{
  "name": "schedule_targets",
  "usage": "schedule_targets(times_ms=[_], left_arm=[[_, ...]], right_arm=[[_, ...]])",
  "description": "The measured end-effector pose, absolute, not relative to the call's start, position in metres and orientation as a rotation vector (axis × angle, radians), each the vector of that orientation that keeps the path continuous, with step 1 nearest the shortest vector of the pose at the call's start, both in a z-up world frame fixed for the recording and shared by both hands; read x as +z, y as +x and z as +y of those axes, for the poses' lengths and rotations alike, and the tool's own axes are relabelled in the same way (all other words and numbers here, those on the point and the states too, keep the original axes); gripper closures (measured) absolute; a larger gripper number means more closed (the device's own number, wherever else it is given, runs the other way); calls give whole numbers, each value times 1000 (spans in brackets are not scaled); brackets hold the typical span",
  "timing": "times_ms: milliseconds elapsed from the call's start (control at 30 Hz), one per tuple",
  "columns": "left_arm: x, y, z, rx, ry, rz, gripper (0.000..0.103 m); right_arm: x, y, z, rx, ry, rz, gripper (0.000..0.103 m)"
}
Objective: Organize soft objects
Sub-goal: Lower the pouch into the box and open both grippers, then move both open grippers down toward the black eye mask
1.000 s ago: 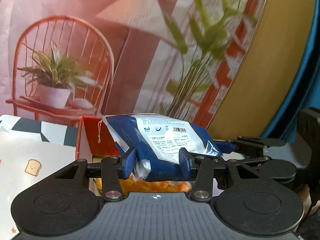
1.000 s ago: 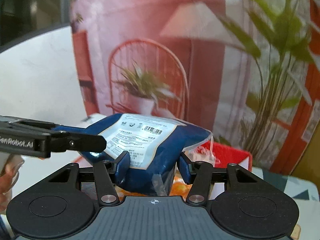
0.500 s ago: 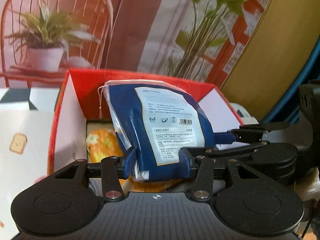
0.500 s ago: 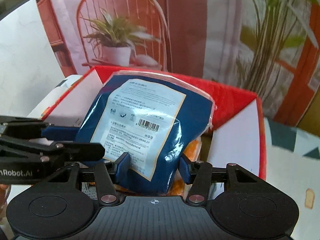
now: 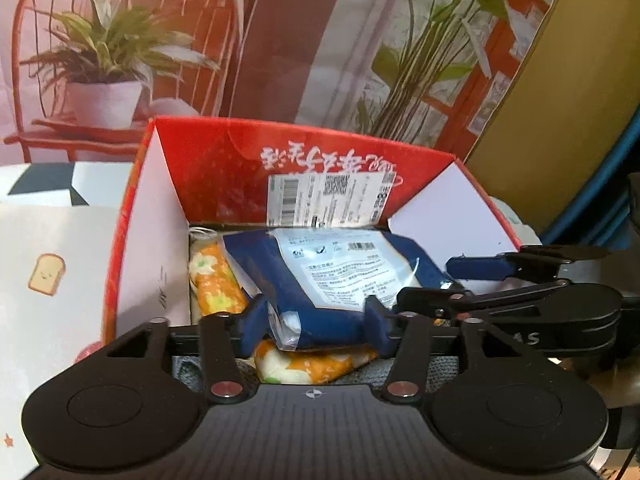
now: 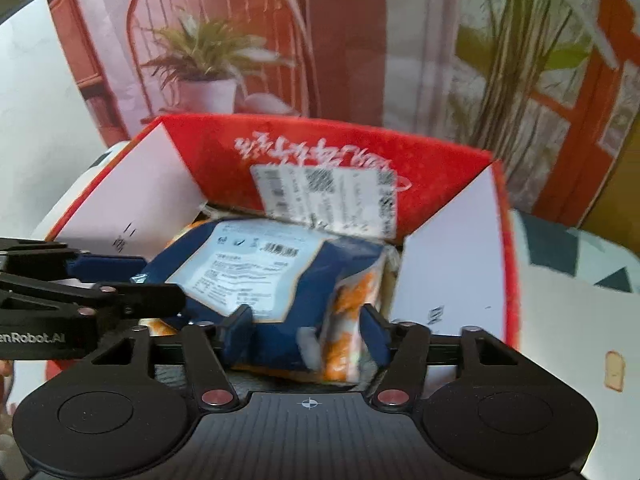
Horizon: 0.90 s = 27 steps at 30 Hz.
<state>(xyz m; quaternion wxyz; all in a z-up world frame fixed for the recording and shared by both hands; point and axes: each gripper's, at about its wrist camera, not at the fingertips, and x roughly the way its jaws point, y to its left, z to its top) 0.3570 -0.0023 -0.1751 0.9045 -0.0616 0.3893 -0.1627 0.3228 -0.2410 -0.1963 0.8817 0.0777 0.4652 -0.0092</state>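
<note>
Printed backdrop (image 5: 304, 40) — red chair, potted plants

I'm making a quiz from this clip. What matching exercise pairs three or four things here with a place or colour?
Things:
1. blue pack
2. orange pack
3. shipping label
4. toast picture

Places:
A. on the cloth left of the box
B. stuck on the box's red back wall
C. between the left gripper fingers, in the box
D. along the box's left wall

Pairs: 1-C, 2-D, 3-B, 4-A
</note>
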Motion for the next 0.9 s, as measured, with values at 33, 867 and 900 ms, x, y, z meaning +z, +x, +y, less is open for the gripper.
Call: schedule_targets(times_ms=[33, 867, 900], left_arm=[[-172, 354, -1, -333, -126, 788, 33], [-146, 214, 20, -313, -13, 597, 0], [-149, 208, 20, -312, -10, 601, 0]], right_arm=[[-194, 320, -242, -18, 169, 942, 37], [-147, 201, -232, -59, 159, 574, 0], [-146, 195, -230, -60, 154, 570, 0]])
